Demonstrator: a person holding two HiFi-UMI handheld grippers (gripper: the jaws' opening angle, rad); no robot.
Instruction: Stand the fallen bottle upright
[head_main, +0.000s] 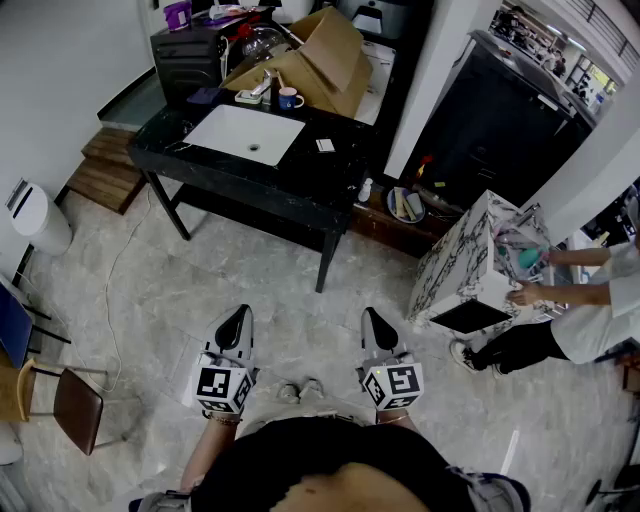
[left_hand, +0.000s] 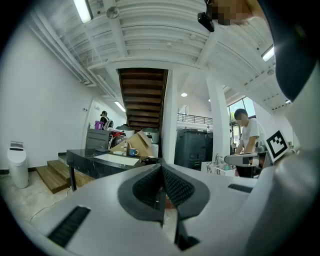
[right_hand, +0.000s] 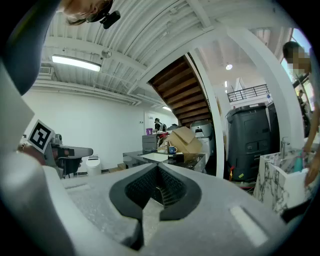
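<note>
A black table with a white inset sink stands far ahead of me. On its back edge sit a blue mug and a small pale bottle; the bottle is too small to tell how it lies. Both grippers hang close to my body over the marble floor, well short of the table. My left gripper is shut with nothing in it, and its pads meet. My right gripper also looks shut and empty, with its pads together. The table appears small beyond the left jaws.
An open cardboard box and a dark appliance stand behind the sink. A person bends over a marble-patterned box at the right. A chair and a white bin stand at the left, with wooden steps beyond.
</note>
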